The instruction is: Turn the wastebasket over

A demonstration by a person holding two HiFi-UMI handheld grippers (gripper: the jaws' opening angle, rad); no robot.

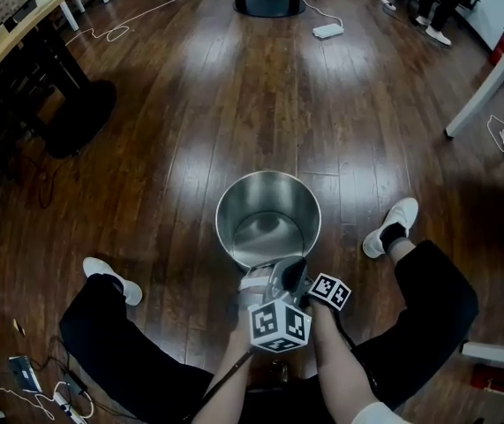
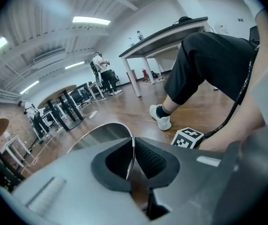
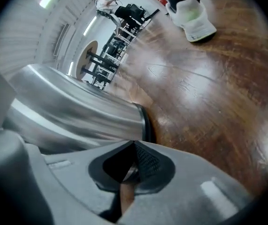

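A shiny metal wastebasket [image 1: 269, 200] stands upright on the wooden floor between the person's feet, its open mouth facing up. Both grippers meet at its near rim. My left gripper [image 1: 260, 279] is shut, and in the left gripper view the thin rim [image 2: 106, 125] runs straight in between the pads of the left gripper [image 2: 132, 156]. My right gripper [image 1: 297, 268] is shut beside it. In the right gripper view the right gripper [image 3: 134, 165] pinches a thin metal edge, and the basket's outer wall [image 3: 77, 107] runs down to its dark base ring [image 3: 146, 123].
White shoes [image 1: 110, 276] [image 1: 393, 226] flank the basket. A white table leg [image 1: 490, 87] stands at the right, a black pedestal base [image 1: 267, 3] and a power strip [image 1: 328, 31] at the back. A dark round base [image 1: 79, 117] sits left; cables and devices [image 1: 24, 371] lie bottom left.
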